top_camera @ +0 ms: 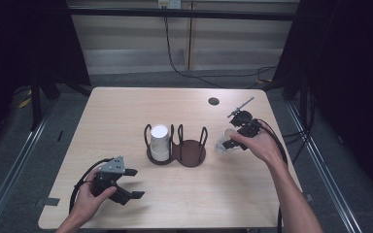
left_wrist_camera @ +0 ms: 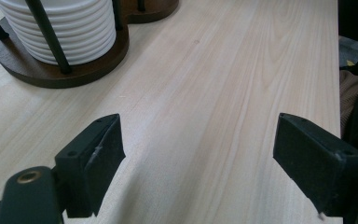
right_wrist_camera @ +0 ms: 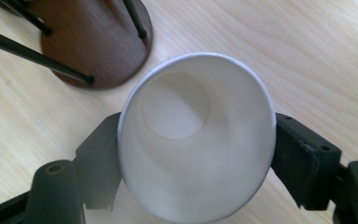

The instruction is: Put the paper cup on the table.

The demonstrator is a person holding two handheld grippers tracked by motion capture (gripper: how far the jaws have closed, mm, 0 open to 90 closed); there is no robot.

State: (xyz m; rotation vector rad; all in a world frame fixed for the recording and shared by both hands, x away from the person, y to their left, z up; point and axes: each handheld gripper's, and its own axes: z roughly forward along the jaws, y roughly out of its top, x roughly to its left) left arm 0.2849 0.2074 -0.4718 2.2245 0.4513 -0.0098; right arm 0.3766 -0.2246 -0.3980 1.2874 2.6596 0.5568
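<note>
Item: paper cup [right_wrist_camera: 200, 140], white, single. It is clamped at its sides between the two jaws of the right gripper [top_camera: 233, 141], which are closed onto its wall; the mouth faces the gripper's camera and the inside is seen to be empty. In the high view the cup [top_camera: 223, 143] is held tilted over the table [top_camera: 126, 102], just beside the right-hand end of the holder.

Item: cup holder [top_camera: 177, 148], dark brown double base with black upright wire posts. The left ring is occupied by a stack of white cups [top_camera: 159, 141], standing upright. The right ring [top_camera: 193, 151] is bare.

Item: left gripper [top_camera: 128, 183], held near the front left of the table. Its jaws are spread wide and nothing is held between them; bare wood is seen in the gap in the left gripper view.

Item: small dark round mark [top_camera: 213, 101], at the far side of the table, well apart from the work.

Progress, as judged: one cup has been picked up and brought beside the holder. Placement in a ring and release are not yet done.
</note>
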